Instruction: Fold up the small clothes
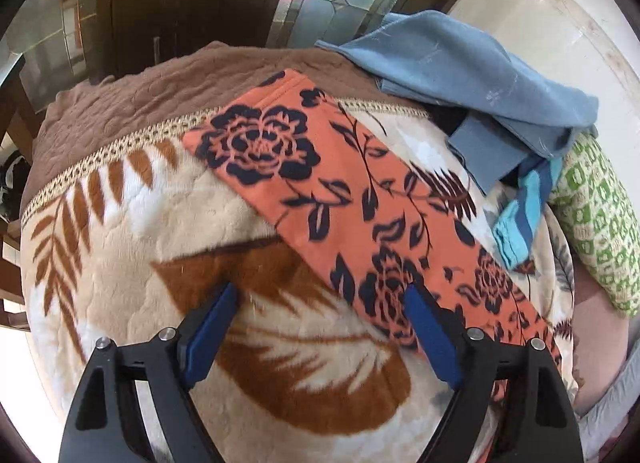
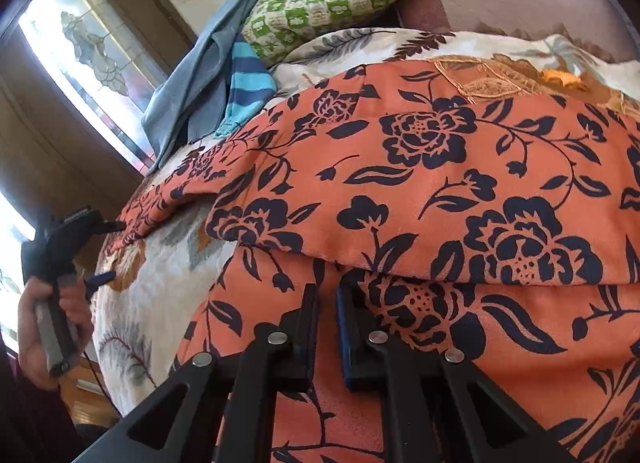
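Orange cloth printed with dark flowers, the garment (image 1: 360,191) to be folded, is lying in a long strip across the plush leaf-patterned blanket (image 1: 132,231) on the bed, running from the upper middle of the left wrist view down to its lower right; at the lower left of that view the left tongs (image 1: 320,299) are standing wide, nothing between the blue pads, one finger (image 1: 424,327) hovering over the strip's near edge and the other over bare blanket; further right, a blue-grey cloth (image 1: 472,79) and a striped turquoise piece (image 1: 520,207) are sitting in a loose heap at the upper right, beside a green checked pillow (image 1: 596,219).

In the right wrist view, a hand at the far left is holding the left tongs' handle, their tips reaching the garment's far corner; in the lower middle the right tongs (image 2: 328,295) are closed nearly tight, apparently pinching the garment's edge, though I cannot tell how much fabric is caught; to the right, one orange layer is lying doubled over another.

Judging by this, one lengthwise fold seems done on this piece; the crosswise folds are still waiting, and the heap is looking untouched.
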A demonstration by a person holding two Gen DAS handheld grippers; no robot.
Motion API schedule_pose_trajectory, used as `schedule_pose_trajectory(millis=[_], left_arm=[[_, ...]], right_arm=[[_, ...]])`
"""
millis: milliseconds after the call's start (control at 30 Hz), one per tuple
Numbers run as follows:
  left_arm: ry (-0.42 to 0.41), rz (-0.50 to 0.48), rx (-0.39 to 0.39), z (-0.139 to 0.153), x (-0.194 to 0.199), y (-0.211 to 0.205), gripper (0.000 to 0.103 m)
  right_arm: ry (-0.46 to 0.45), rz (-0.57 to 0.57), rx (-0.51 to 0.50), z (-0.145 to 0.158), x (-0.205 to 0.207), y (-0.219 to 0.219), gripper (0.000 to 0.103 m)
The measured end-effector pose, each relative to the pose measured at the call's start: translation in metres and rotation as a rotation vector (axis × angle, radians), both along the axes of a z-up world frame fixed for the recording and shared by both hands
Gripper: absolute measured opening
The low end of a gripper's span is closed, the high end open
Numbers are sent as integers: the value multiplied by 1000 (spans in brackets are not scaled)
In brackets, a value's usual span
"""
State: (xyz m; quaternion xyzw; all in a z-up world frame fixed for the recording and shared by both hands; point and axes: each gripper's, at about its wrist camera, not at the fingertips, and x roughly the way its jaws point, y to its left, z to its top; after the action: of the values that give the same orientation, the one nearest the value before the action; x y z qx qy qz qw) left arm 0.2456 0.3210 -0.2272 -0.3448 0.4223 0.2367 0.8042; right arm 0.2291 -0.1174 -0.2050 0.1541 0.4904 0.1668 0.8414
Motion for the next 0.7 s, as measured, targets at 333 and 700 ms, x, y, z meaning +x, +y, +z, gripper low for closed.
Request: schedule_pose_trajectory(millis=[333,700], left_arm=[[-131,108,-133,-14,24,69,10],[-320,-196,205,70,48,-46,5]], right_arm=[[-26,-1,38,-4,-1,-3,12],[-40,-51,51,31,-5,-46,11]])
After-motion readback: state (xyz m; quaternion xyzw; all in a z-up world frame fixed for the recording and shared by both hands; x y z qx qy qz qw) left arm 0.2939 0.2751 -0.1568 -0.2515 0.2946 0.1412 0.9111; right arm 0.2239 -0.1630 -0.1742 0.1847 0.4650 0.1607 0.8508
